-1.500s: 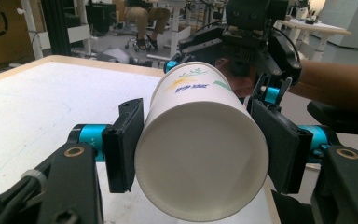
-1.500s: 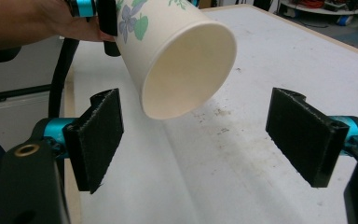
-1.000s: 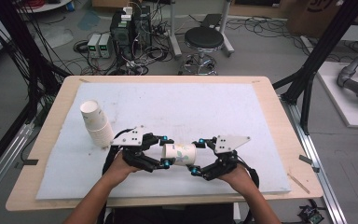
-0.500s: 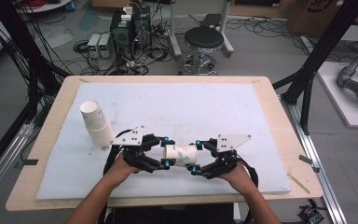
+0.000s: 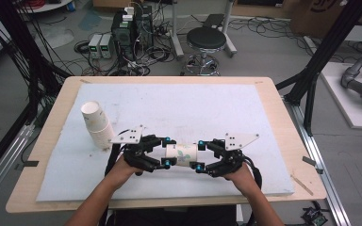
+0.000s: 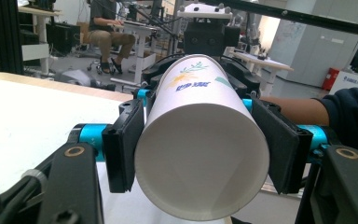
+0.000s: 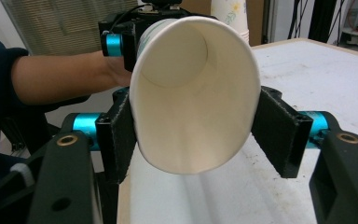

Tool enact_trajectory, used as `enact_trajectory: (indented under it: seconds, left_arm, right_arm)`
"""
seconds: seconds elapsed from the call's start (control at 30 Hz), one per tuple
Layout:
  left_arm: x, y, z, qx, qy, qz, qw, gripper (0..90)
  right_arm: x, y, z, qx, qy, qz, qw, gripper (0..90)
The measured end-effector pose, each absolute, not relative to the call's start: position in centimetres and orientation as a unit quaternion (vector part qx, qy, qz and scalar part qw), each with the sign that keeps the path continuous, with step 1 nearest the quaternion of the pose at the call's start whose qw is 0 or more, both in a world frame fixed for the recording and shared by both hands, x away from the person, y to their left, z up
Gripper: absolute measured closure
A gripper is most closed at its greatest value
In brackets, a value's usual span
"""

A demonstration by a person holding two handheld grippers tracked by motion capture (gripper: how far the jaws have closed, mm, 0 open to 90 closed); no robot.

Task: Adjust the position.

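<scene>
A white paper cup point(image 5: 181, 154) with a green and blue print lies level just above the white mat, held at both ends. My left gripper point(image 5: 167, 152) is shut on its closed base end; in the left gripper view the base point(image 6: 200, 149) sits between the two pads. My right gripper point(image 5: 199, 154) is shut on the mouth end. There the rim point(image 7: 191, 93) is squeezed into a tall oval. Each gripper view shows the other gripper at the cup's far end.
A leaning stack of paper cups point(image 5: 99, 125) stands on the white mat point(image 5: 264, 117) left of my left hand, also in the right gripper view point(image 7: 230, 14). The wooden table edge point(image 5: 169, 79) rings the mat. A stool point(image 5: 207, 40) and electronics stand beyond.
Nothing clear has changed. Both grippers keep their hold on the cup at the same spot near the table's front middle.
</scene>
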State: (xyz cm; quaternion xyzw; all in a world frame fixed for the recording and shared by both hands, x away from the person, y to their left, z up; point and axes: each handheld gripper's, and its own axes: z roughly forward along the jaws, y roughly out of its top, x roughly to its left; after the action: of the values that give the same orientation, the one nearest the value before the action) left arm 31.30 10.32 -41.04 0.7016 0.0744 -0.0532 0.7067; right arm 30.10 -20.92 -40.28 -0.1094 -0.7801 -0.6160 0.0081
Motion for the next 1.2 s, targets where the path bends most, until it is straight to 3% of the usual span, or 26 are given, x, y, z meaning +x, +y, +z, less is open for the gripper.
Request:
enact_trajectory:
  seconds: [0.1, 0.23, 0.33, 0.6, 1.2]
  left_arm:
    - [31.2, 10.3, -41.0, 0.708, 0.082, -0.042, 0.7, 35.8]
    - [31.2, 10.4, -40.8, 0.731, 0.101, -0.013, 0.674, 20.1]
    - [31.4, 10.6, -40.3, 0.751, 0.11, -0.001, 0.651, 16.6]
    - [31.3, 10.2, -39.7, 0.815, 0.093, 0.026, 0.572, 16.1]
    - [31.5, 8.6, -39.1, 0.875, 0.062, 0.055, 0.478, 17.4]
  right_arm:
    - [30.1, -20.9, -40.2, -0.11, -0.782, -0.613, 0.005, 36.2]
    - [30.2, -21.3, -39.9, -0.122, -0.793, -0.597, -0.011, 36.2]
    - [30.2, -21.4, -39.5, -0.134, -0.816, -0.561, -0.025, 36.0]
    - [30.9, -20.8, -38.8, -0.142, -0.859, -0.491, -0.037, 35.6]
    - [31.8, -16.1, -34.5, -0.069, -0.936, -0.341, -0.061, 35.1]
